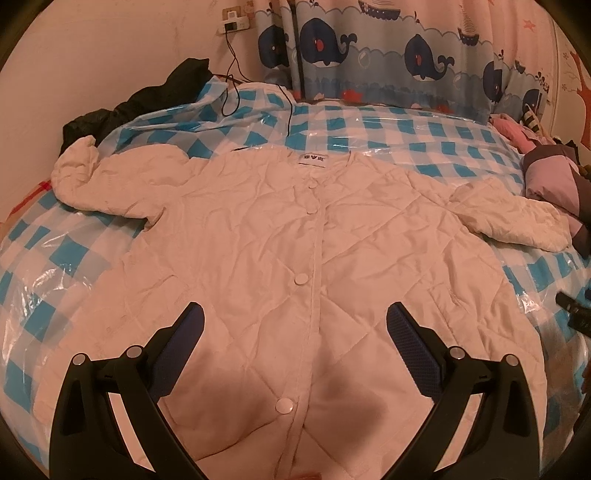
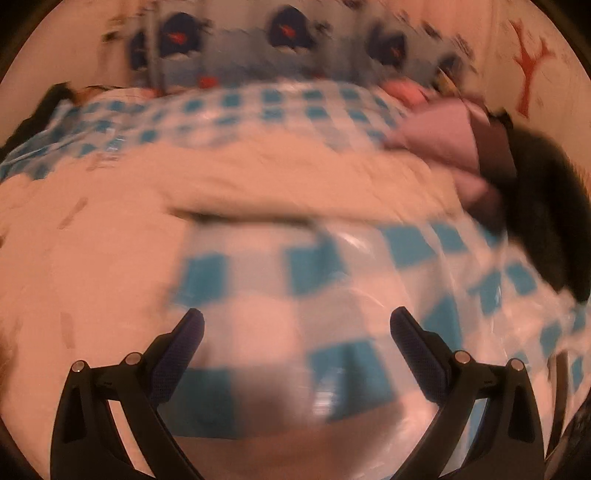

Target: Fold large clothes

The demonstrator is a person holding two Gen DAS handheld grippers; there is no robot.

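Observation:
A cream quilted jacket (image 1: 258, 251) lies flat, front up and buttoned, on the blue-and-white checked bed cover (image 1: 424, 133), with both sleeves spread out. My left gripper (image 1: 295, 314) is open and empty, hovering over the jacket's lower front. The right wrist view is motion-blurred. There my right gripper (image 2: 297, 321) is open and empty above bare checked cover (image 2: 332, 258), with the jacket (image 2: 92, 240) to its left and its right sleeve (image 2: 295, 184) lying across ahead. The right gripper's tip (image 1: 574, 310) shows at the right edge of the left wrist view.
A black garment (image 1: 147, 96) lies at the far left by the wall, under a socket with a cable (image 1: 231, 26). A purple and pink pile of clothes (image 1: 546, 173) sits at the right. Whale-print curtains (image 1: 388, 55) hang behind the bed.

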